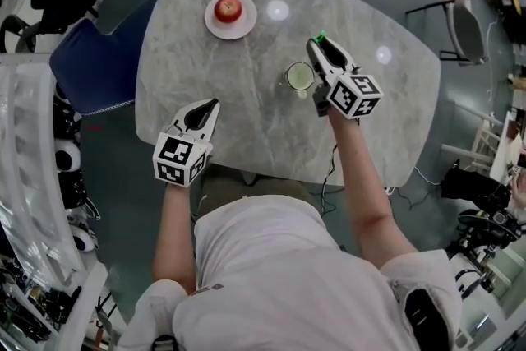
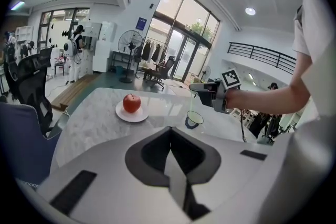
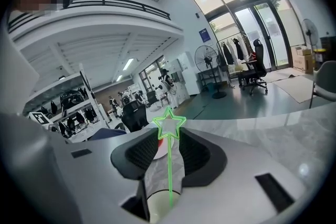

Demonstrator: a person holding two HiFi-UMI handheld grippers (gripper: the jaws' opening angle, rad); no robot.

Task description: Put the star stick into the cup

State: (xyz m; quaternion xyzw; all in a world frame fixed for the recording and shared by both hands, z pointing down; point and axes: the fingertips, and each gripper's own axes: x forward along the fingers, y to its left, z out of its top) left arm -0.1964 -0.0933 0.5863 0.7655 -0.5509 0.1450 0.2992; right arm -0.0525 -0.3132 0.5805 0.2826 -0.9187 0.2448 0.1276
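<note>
The right gripper stands directly over the cup with its two jaws partly apart. One star stick rises upright in the gap between them. There is clear space on either side of its thin green shaft, so neither pad presses on it and the gripper has hold of nothing. The stick's lower end is down inside the cup, and its open star top shows level with the jaw tips. From the head view the green star peeks out at the tip of this gripper, just past the cup on its far side.

This is the only cup on the one table. It stands upright on the grey marbled top, roughly at its middle.

The left gripper is well apart from the cup, on the person's near-left side of it, over the table's near edge. Its own view shows its two jaws brought together, tips meeting, with nothing between them. Whether it rests on the tabletop cannot be told.

Farther from the person than the cup and off to its left lies one red apple. It sits on one white plate, and the pair is well apart from the cup and from both grippers.
</note>
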